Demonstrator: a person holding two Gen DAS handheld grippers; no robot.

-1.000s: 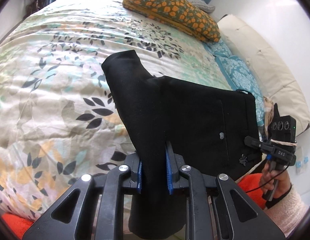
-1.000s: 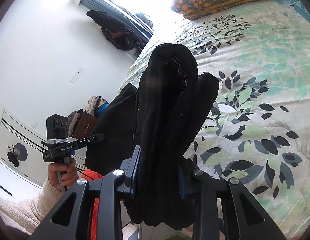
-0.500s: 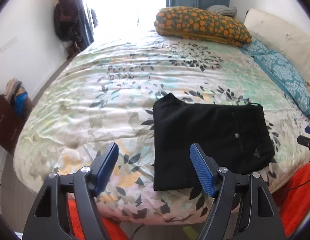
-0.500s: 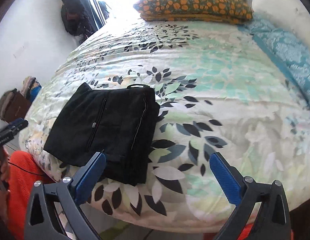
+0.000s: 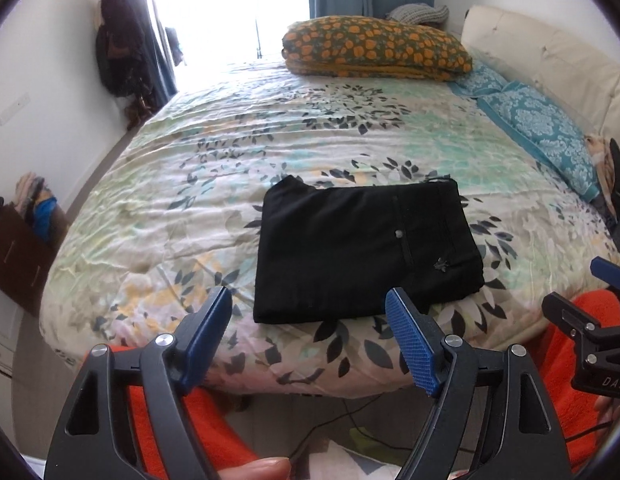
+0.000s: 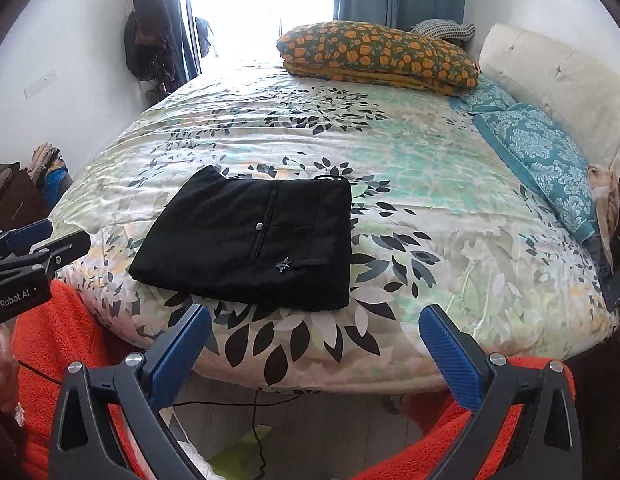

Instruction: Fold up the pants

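Black pants (image 5: 366,248) lie folded into a flat rectangle on the bed (image 5: 214,184), near its front edge and apart from every pillow. Their near edge runs just short of where the leaf-print cover drops over the side; the waistband, with a small loop, is at the far right corner in the left wrist view. A button shows on the upper face.

The left tool (image 5: 310,336) hangs off the bed's front edge, its blue pads (image 5: 410,344) spread wide with nothing between them — its jaws have just been opening. The right tool (image 6: 314,344) is likewise wide and empty, also having just been opening, and sits off the edge to the right of the pants. Neither touches the cloth.

Bare cover spreads behind and on both sides of the pants — most of the bed is open. An orange-flowered pillow (image 6: 378,56) lies at the far edge, teal pillows (image 6: 542,152) along the right side by a cream headboard (image 6: 558,80). Orange fleece (image 6: 58,340) shows below the tools.
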